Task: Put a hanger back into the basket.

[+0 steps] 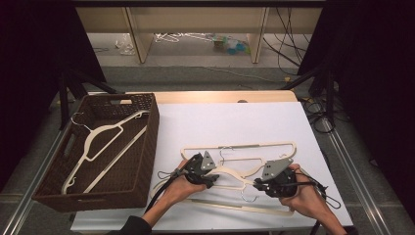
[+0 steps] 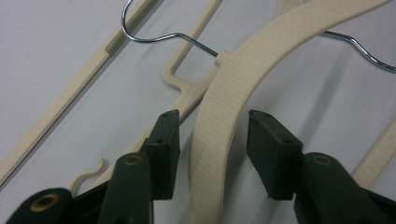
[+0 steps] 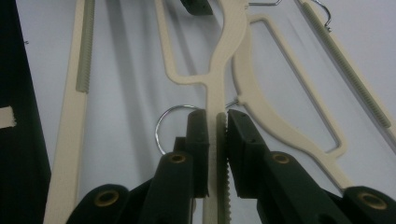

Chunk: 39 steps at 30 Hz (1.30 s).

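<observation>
Cream hanger (image 3: 219, 135) pinched in right claw (image 3: 217, 122), left claw (image 2: 212, 128) astride.

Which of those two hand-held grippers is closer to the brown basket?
Left. The left hand-held gripper is over the hangers just right of the basket; the right hand-held gripper is farther right, shut on a hanger.
</observation>
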Available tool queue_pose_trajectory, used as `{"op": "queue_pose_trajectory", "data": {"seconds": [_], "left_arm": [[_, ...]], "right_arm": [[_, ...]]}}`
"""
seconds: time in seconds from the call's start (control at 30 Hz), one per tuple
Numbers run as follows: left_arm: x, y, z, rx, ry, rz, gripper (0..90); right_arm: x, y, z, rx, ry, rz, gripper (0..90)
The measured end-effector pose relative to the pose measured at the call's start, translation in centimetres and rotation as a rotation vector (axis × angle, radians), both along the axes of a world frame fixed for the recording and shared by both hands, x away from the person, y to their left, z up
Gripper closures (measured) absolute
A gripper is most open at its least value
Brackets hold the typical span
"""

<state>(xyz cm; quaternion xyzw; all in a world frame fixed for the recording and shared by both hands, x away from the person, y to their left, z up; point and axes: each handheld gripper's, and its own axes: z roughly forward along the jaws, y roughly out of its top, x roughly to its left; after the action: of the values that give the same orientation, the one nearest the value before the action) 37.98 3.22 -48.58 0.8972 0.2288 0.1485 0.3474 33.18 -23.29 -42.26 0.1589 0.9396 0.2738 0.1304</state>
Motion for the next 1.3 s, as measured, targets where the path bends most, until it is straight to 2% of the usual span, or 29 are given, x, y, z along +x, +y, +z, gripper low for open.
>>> {"op": "queue_pose_trajectory", "data": {"seconds": [0.2, 0.3, 0.33, 0.63, 0.7, 0.73, 0.77, 0.8, 1.07, 1.1, 1.3], "left_arm": [[0.3, 0.3, 0.3, -0.001, -0.007, -0.031, 68.4], [0.2, 0.6, 0.8, -0.011, 0.000, -0.053, 69.5], [0.2, 0.7, 1.0, 0.002, -0.005, -0.063, 69.7], [-0.8, 1.6, 3.3, -0.046, 0.000, -0.123, 71.6], [-0.9, 1.8, 3.8, -0.045, -0.004, -0.140, 72.3], [-1.1, 1.9, 4.0, -0.062, 0.002, -0.144, 72.6], [-1.2, 2.1, 4.4, -0.053, 0.000, -0.158, 73.0], [-1.4, 2.1, 4.5, -0.081, 0.011, -0.158, 73.4], [-2.2, 2.7, 5.1, -0.137, 0.051, -0.178, 75.7], [-2.3, 2.8, 5.2, -0.133, 0.053, -0.185, 76.0], [-2.6, 3.0, 5.5, -0.181, 0.091, -0.200, 77.4]], "right_arm": [[-0.1, 0.0, 0.0, 0.002, -0.004, 0.014, 79.6], [-0.2, 0.0, 0.1, 0.009, -0.002, 0.009, 79.6], [-0.2, -0.1, 0.1, 0.010, -0.002, 0.012, 79.6], [0.1, -0.8, -0.3, 0.002, -0.002, 0.028, 79.5], [0.1, -0.9, -0.3, -0.001, -0.002, 0.041, 79.5], [0.1, -0.9, -0.3, -0.001, -0.004, 0.041, 79.4], [0.2, -1.0, -0.3, 0.001, -0.007, 0.041, 79.4], [0.2, -1.0, -0.3, 0.002, -0.010, 0.045, 79.2], [0.1, -1.3, -0.1, 0.015, -0.010, 0.050, 77.9], [0.1, -1.3, -0.1, 0.018, -0.011, 0.054, 77.7], [0.1, -1.3, -0.1, 0.026, -0.012, 0.057, 72.8]]}}
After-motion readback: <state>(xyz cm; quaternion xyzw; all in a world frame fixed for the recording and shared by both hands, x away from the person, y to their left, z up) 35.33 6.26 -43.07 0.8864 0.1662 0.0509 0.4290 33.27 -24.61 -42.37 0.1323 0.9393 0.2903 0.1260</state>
